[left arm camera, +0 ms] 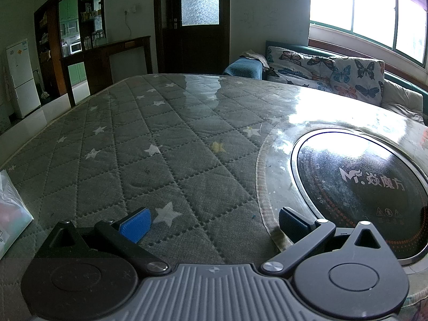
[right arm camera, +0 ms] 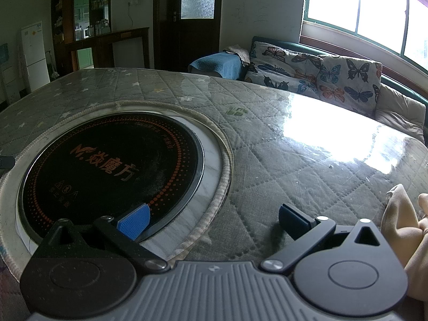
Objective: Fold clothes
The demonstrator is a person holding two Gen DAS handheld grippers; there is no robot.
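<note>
A beige garment (right arm camera: 398, 214) lies bunched at the right edge of the right wrist view, cut off by the frame, just right of my right gripper (right arm camera: 214, 222). That gripper hovers open over the table, its blue pads (right arm camera: 133, 222) wide apart with nothing between them. No garment shows in the left wrist view. There my left gripper (left arm camera: 214, 224) is open too, empty, above the grey quilted star-print table cover (left arm camera: 160, 144). Its right pad (left arm camera: 291, 223) is over the rim of the round cooker.
A round black induction cooker (right arm camera: 107, 165) is set into the table between the two grippers. A white plastic bag (left arm camera: 10, 214) lies at the table's left edge. Behind the table stand a sofa with butterfly cushions (right arm camera: 321, 75), a blue towel (right arm camera: 222, 64) and a dark door (left arm camera: 198, 26).
</note>
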